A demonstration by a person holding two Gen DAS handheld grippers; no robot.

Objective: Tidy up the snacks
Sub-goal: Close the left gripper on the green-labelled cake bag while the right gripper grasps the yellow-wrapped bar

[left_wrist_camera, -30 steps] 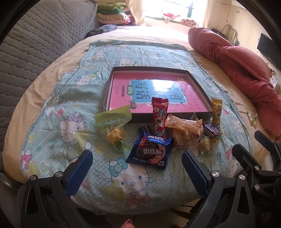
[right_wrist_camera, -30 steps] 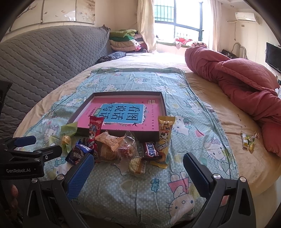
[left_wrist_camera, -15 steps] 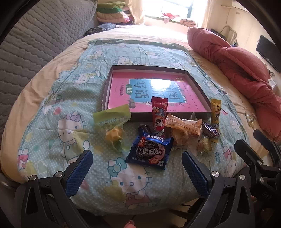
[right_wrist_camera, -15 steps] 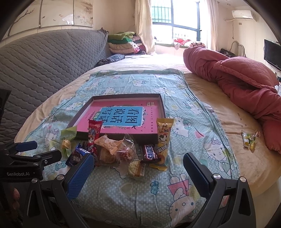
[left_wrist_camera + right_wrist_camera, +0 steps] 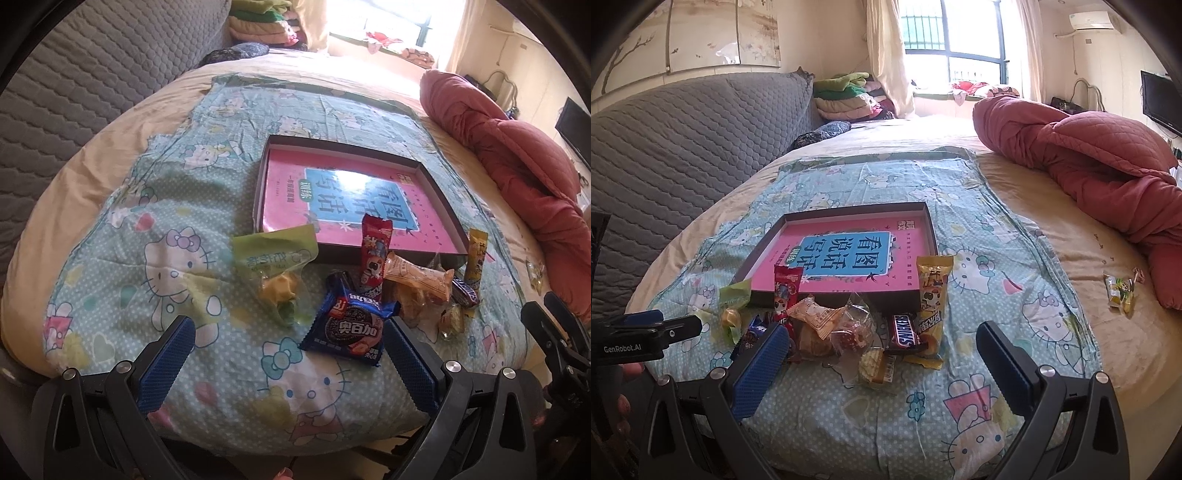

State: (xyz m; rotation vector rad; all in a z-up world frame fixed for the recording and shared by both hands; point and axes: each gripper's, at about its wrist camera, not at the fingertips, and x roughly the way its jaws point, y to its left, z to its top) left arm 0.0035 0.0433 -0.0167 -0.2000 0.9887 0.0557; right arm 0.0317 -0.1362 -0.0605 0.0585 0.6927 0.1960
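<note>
Both our tongs, left [image 5: 284, 363] and right [image 5: 882, 363], gape empty; overlapping snacks [image 5: 842, 325] near the bed [image 5: 1052, 236] edge could slide off.

Pink box [image 5: 436, 236] (blue cookie pkt [image 5: 351, 325])

I'm looking into a bedroom in someone's home. Straight ahead of the hand-held gripper spreads a wide bed [image 5: 1034, 229] under a cartoon-cat printed sheet [image 5: 979, 295], with a grey quilted headboard [image 5: 683, 140] off to the left. A rumpled red quilt [image 5: 1089, 158] lies ahead to the right. Beyond the bed I see a barred window [image 5: 960, 33] with pale curtains [image 5: 886, 55], folded blankets [image 5: 846, 96] stacked beside it, and on the far right wall an air conditioner [image 5: 1093, 18] and a television [image 5: 1161, 103].
</note>
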